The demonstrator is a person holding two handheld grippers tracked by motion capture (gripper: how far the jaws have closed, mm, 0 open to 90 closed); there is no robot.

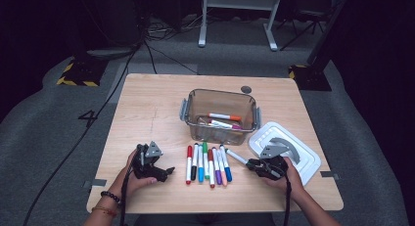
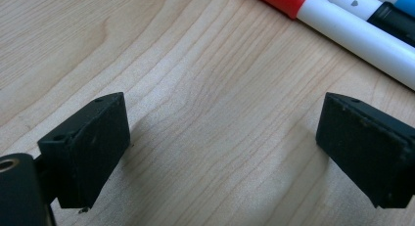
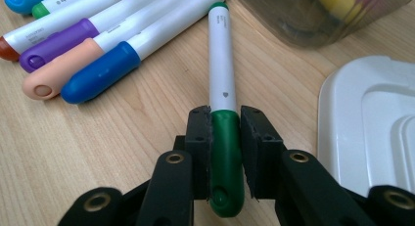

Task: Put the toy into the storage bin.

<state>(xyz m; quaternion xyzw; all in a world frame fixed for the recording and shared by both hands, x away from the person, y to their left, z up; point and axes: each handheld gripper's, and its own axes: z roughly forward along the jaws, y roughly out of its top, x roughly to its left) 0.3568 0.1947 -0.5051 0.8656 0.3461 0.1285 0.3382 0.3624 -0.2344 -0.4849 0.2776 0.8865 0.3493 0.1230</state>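
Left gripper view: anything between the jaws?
No. The left gripper stands open over bare wooden table, with the red-capped marker lying beyond it.

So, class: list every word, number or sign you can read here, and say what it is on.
"4": floor marking left of the table.
Small heart sign: green marker.
Print on the purple marker and its neighbour: too blurred to read.

One row of seven markers (image 1: 207, 163) lies on the table (image 1: 147, 113), and an eighth, a green-capped marker (image 3: 225, 152), lies alone at the row's 3 o'clock. One clear bin (image 1: 220, 116) at the row's 12 o'clock holds at least two more markers, the rest too blurred to count. One white lid (image 1: 303, 162) lies at the bin's 4 o'clock.
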